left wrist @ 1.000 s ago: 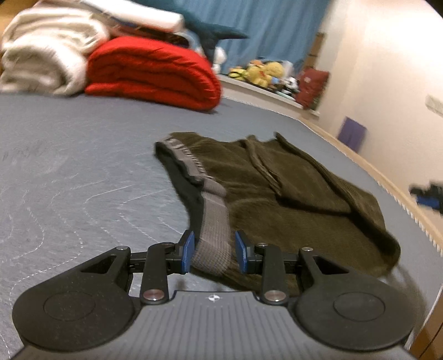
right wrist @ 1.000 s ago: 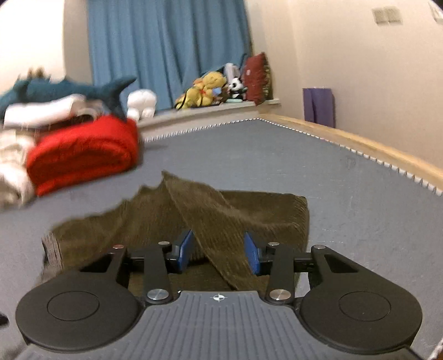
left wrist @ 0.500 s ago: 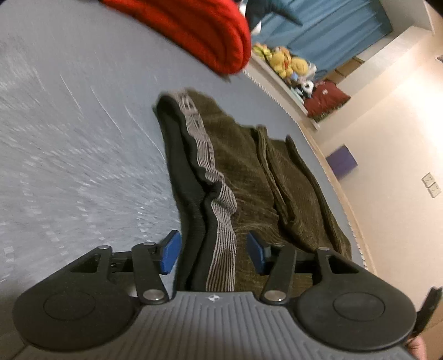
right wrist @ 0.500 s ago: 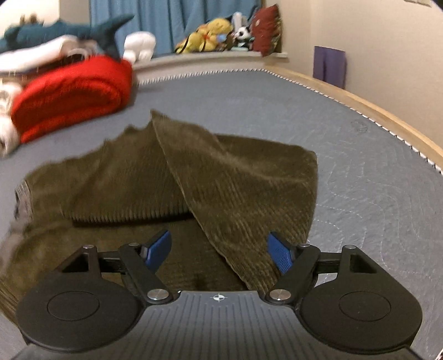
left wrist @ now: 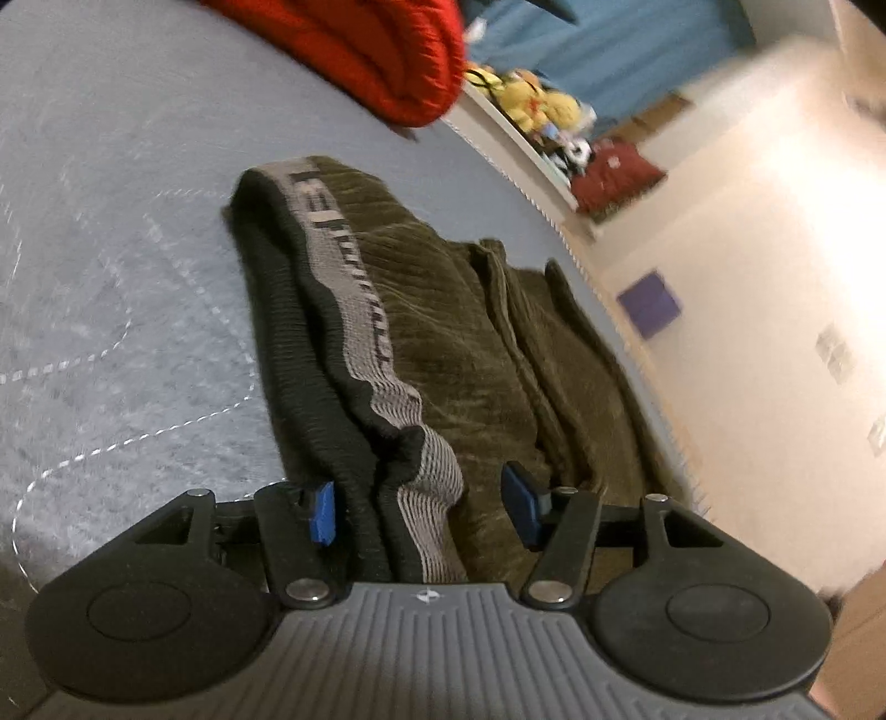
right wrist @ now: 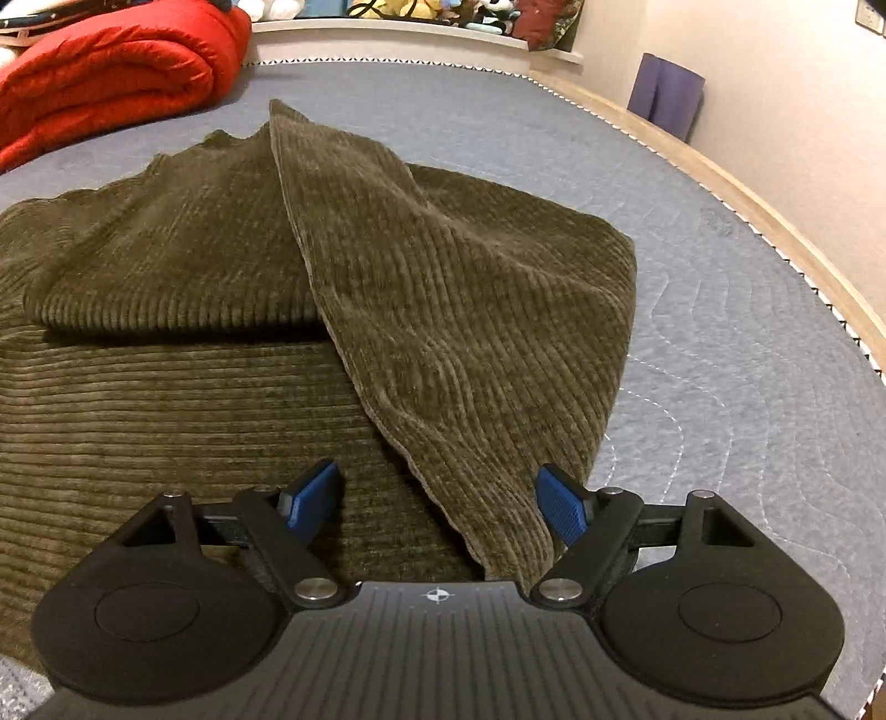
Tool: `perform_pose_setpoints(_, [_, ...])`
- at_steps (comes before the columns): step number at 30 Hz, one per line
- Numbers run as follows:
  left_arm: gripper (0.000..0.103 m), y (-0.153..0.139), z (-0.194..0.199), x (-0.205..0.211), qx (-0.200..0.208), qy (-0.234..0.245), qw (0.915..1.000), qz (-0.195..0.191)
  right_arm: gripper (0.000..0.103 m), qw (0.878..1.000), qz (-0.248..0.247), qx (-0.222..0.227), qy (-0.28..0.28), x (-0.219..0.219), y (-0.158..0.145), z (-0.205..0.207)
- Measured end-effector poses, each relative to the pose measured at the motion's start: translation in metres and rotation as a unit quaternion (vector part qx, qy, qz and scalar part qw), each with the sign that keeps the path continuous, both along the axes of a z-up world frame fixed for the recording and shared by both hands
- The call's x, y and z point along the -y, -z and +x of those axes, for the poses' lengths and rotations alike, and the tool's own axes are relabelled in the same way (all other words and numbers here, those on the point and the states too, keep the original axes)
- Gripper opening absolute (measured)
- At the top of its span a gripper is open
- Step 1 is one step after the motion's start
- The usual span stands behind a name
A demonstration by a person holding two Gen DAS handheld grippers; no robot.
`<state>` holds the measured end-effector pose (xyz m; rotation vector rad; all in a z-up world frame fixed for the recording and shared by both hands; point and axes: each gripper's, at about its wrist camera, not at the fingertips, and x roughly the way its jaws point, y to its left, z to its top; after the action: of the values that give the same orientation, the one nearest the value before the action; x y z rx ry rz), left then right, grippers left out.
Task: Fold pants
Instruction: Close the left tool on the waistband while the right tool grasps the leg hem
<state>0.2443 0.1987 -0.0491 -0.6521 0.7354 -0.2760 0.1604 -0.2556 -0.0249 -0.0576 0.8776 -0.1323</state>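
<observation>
Olive corduroy pants (left wrist: 459, 332) lie folded on the grey quilted bed (left wrist: 111, 249). Their grey and black waistband (left wrist: 343, 288) runs toward my left gripper (left wrist: 421, 512), which is open with the waistband end lying between its blue pads, not clamped. In the right wrist view the pants (right wrist: 166, 387) fill the left and middle, with a leg (right wrist: 459, 310) folded diagonally across the top. My right gripper (right wrist: 443, 501) is open, its jaws wide apart, and the leg's near end lies between them.
A rolled red blanket (left wrist: 365, 50) (right wrist: 105, 72) lies at the far end of the bed. Plush toys (left wrist: 531, 105) sit on a ledge under a blue curtain. The bed's wooden edge (right wrist: 775, 221) runs along the right, with a purple item (right wrist: 667, 94) by the wall.
Both grippers have opened wide and let go of the pants. Both have dropped lower and closer over the cloth, and the left has tilted.
</observation>
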Motion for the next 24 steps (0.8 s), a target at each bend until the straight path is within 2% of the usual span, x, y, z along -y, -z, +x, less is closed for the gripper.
perform_pose_setpoints(1, [0.044, -0.002, -0.001, 0.004, 0.000, 0.003, 0.9998, 0.021, 0.077, 1.000, 0.000, 0.001, 0.002, 0.000, 0.000, 0.001])
perform_pose_setpoints(2, [0.037, -0.003, -0.002, 0.006, -0.004, -0.001, 0.9991, 0.041, 0.073, 1.000, 0.000, 0.003, 0.002, -0.001, 0.000, 0.002])
perform_pose_setpoints(3, [0.027, -0.003, -0.002, 0.007, -0.007, -0.005, 0.9988, 0.048, 0.065, 1.000, -0.002, 0.004, -0.001, -0.003, -0.001, 0.003])
perform_pose_setpoints(4, [0.023, -0.003, -0.004, 0.005, -0.007, -0.009, 0.9991, 0.040, 0.052, 1.000, -0.008, 0.007, -0.003, -0.006, -0.002, 0.004])
perform_pose_setpoints(5, [0.021, -0.004, -0.007, 0.004, -0.003, -0.014, 0.9994, 0.032, 0.044, 1.000, -0.017, 0.009, -0.003, -0.008, -0.003, 0.004])
perform_pose_setpoints(6, [0.020, -0.009, -0.013, 0.006, 0.010, -0.016, 0.9991, 0.038, 0.029, 1.000, -0.025, 0.009, -0.002, -0.010, -0.005, 0.003])
perform_pose_setpoints(7, [0.019, -0.015, -0.020, 0.010, 0.027, -0.014, 0.9981, 0.054, 0.019, 0.999, -0.030, 0.008, 0.002, -0.010, -0.006, 0.003])
perform_pose_setpoints(9, [0.018, -0.032, -0.037, 0.019, 0.060, -0.006, 0.9941, 0.090, 0.010, 1.000, -0.019, 0.010, 0.015, -0.006, -0.011, 0.001])
perform_pose_setpoints(12, [0.016, -0.048, -0.059, 0.013, 0.063, -0.013, 0.9942, 0.085, 0.008, 0.999, 0.013, 0.030, 0.031, -0.001, -0.031, -0.008])
perform_pose_setpoints(16, [0.016, -0.061, -0.106, -0.028, 0.042, -0.069, 0.9942, 0.071, 0.007, 0.998, 0.048, 0.050, 0.008, -0.016, -0.066, -0.034])
perform_pose_setpoints(20, [0.014, -0.069, -0.167, -0.084, 0.019, -0.148, 0.9866, 0.067, 0.007, 0.994, 0.087, 0.020, -0.055, -0.052, -0.090, -0.069])
perform_pose_setpoints(24, [0.014, -0.062, -0.218, -0.122, -0.020, -0.216, 0.9755, 0.033, 0.007, 0.985, 0.114, -0.038, -0.124, -0.087, -0.089, -0.115])
